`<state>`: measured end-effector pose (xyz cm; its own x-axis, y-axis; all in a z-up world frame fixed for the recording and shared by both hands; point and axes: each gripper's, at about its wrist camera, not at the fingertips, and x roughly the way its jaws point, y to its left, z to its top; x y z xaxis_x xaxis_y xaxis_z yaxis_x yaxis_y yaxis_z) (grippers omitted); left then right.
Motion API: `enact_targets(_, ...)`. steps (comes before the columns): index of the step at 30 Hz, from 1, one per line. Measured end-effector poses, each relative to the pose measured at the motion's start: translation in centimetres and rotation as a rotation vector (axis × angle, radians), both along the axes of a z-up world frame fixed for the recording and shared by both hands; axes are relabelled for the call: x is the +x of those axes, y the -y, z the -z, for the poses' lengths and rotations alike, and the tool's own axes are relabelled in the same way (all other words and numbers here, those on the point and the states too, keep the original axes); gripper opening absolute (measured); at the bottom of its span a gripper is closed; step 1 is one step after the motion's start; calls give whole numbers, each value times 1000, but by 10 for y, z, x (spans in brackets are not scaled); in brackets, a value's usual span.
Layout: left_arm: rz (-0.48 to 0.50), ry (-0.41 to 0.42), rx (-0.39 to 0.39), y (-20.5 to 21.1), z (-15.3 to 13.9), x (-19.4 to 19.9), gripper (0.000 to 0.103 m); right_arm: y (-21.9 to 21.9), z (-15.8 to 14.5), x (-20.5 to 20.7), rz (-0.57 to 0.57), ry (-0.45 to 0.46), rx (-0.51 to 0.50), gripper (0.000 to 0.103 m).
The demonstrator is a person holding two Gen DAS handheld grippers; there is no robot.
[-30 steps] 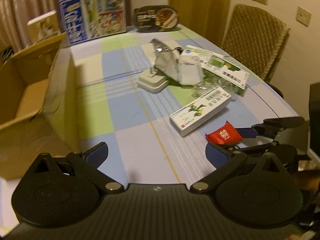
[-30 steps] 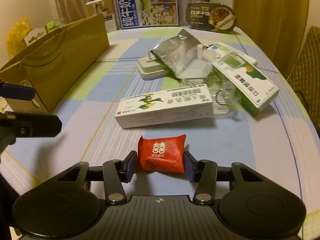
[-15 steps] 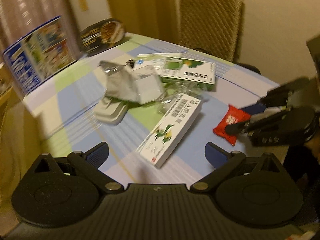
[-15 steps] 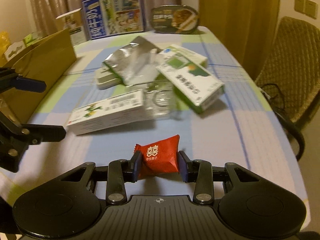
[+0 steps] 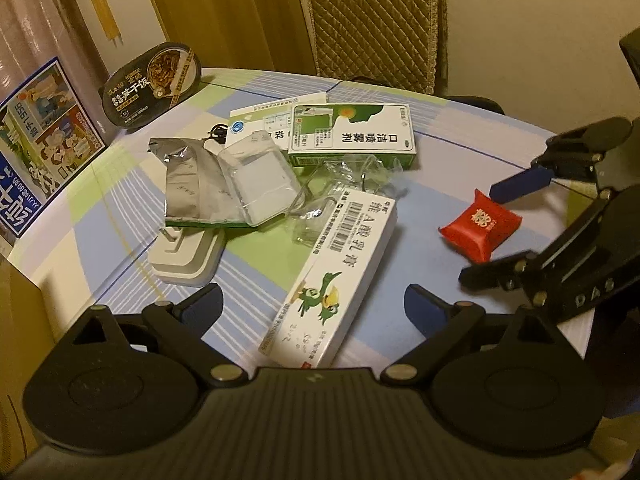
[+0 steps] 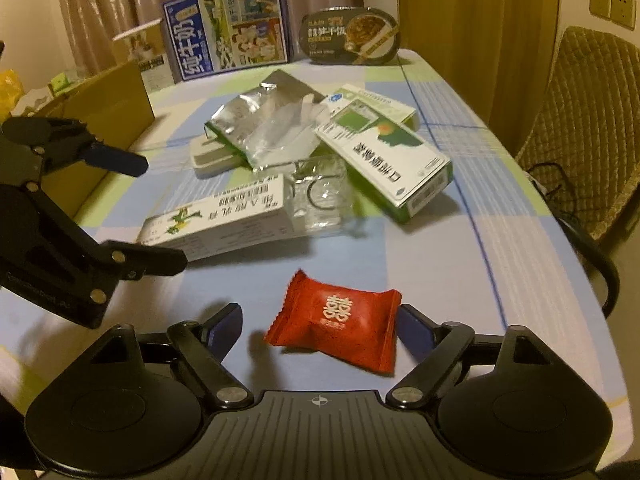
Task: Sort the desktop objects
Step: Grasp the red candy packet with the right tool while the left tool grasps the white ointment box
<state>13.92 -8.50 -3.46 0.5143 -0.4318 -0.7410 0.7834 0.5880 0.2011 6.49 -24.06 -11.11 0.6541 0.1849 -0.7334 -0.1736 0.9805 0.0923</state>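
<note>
A red wrapped candy (image 6: 340, 316) lies on the checked tablecloth between the fingers of my right gripper (image 6: 320, 320). Those jaws are opening: the left pad stands well clear and the right pad is only beside the wrapper's edge. In the left wrist view the same candy (image 5: 480, 226) sits between the right gripper's (image 5: 504, 228) spread fingers. My left gripper (image 5: 314, 306) is wide and closing slightly. The near end of a long white box with a green bird (image 5: 340, 264) lies between its fingers, untouched.
Behind lie a green-and-white box (image 5: 352, 136), a silver foil pouch (image 5: 188, 180), crumpled clear plastic (image 5: 352, 176) and a white plug block (image 5: 184, 256). A cardboard box (image 6: 108, 108) stands at the left, a blue milk carton (image 6: 228, 28) and a meal bowl (image 6: 352, 36) at the back, a chair (image 5: 376, 20) at the far side.
My right gripper's jaws have spread and let go of the red candy, which now rests on the cloth. My left gripper has rolled and swung over to the long white box.
</note>
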Motion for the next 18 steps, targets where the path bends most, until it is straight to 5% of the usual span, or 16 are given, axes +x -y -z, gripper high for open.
enact_targets(4,20,-11,5,-1,2,1,95,-2,3,2,60,2,-24,81)
enact_targets(7,51,-20,6,2,4,1,95,-1,2,0,54,17,-54,61)
enact_targets(10,70,-36,3,4,7,3,93,4,1,1,49,13,-51,51)
enact_targets(18,93,-70,-1,10,10,12,86,11,-4,-3,46,18,-50,45)
